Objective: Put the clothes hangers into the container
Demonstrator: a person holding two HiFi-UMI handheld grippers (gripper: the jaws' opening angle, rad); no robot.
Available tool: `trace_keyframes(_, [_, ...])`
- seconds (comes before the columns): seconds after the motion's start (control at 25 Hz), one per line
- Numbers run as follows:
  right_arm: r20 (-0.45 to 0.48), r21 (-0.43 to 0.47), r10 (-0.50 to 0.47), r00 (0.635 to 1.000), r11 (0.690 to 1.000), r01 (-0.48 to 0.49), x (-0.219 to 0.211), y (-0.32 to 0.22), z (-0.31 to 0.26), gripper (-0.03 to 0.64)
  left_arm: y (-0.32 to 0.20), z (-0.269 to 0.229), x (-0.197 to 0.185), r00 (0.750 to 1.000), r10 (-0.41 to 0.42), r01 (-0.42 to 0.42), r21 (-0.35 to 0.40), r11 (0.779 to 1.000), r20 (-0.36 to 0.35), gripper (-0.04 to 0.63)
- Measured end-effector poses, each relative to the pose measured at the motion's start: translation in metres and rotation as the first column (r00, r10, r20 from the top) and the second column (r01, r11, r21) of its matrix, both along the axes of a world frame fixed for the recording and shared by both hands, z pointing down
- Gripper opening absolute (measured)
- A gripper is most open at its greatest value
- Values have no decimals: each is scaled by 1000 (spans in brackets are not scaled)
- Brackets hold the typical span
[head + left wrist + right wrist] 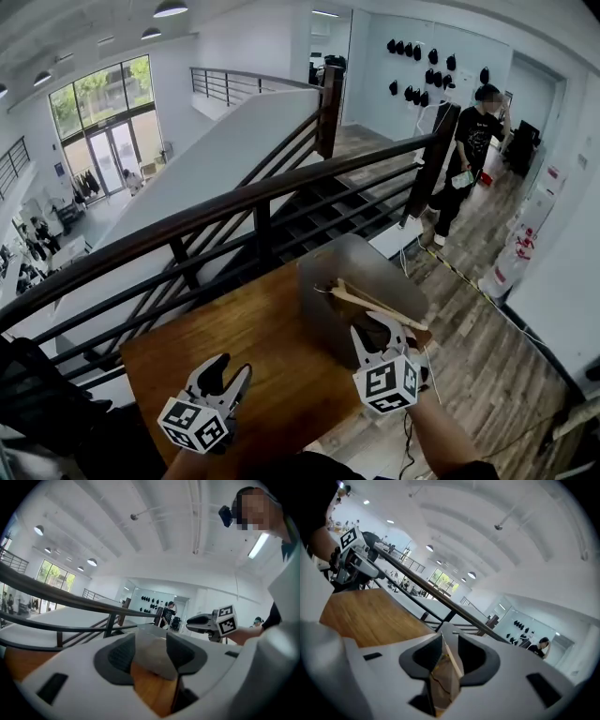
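A grey container [330, 272] stands on the wooden table [234, 347], at its right side. Wooden hangers [370, 302] lie across its near open edge. My right gripper [377, 326] reaches in at that edge. In the right gripper view a thin hanger bar [451, 656] runs between the narrowly parted jaws, close to one pad, and I see no squeeze from both sides. My left gripper [232, 367] hovers open and empty over the table's front left. Its own view looks past its jaws at the container [150, 654] and the right gripper [190, 620].
A dark railing [234, 206] runs just behind the table, with stairs dropping beyond it. A person [469, 141] stands on the wood floor at the far right. The table's right edge [375, 417] lies close under my right gripper, with cables on the floor.
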State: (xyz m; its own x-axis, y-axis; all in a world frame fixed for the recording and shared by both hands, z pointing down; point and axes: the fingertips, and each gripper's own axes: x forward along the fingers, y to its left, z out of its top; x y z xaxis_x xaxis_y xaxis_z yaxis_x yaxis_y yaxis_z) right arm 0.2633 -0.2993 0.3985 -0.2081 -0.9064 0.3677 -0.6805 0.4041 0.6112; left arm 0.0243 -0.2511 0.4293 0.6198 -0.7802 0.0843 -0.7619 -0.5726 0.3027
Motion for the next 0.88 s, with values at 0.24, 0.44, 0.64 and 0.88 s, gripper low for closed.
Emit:
trace_keyframes(0.24, [281, 26, -37, 959, 999, 31, -18, 35, 4, 56, 13, 0, -11, 998, -50, 49, 39, 998, 24, 173])
trace_keyframes(0.44, [544, 38, -74, 836, 997, 64, -30, 47, 9, -5, 22, 0, -33, 992, -120, 117, 90, 989, 32, 143])
trace_keyframes(0.64, [668, 55, -96, 738, 995, 80, -36, 53, 13, -6, 29, -3, -42, 985, -165, 158, 138, 978, 41, 110])
trace_keyframes(0.88, [695, 63, -109, 710, 994, 91, -46, 57, 14, -8, 31, -6, -42, 984, -174, 169, 140, 976, 31, 106])
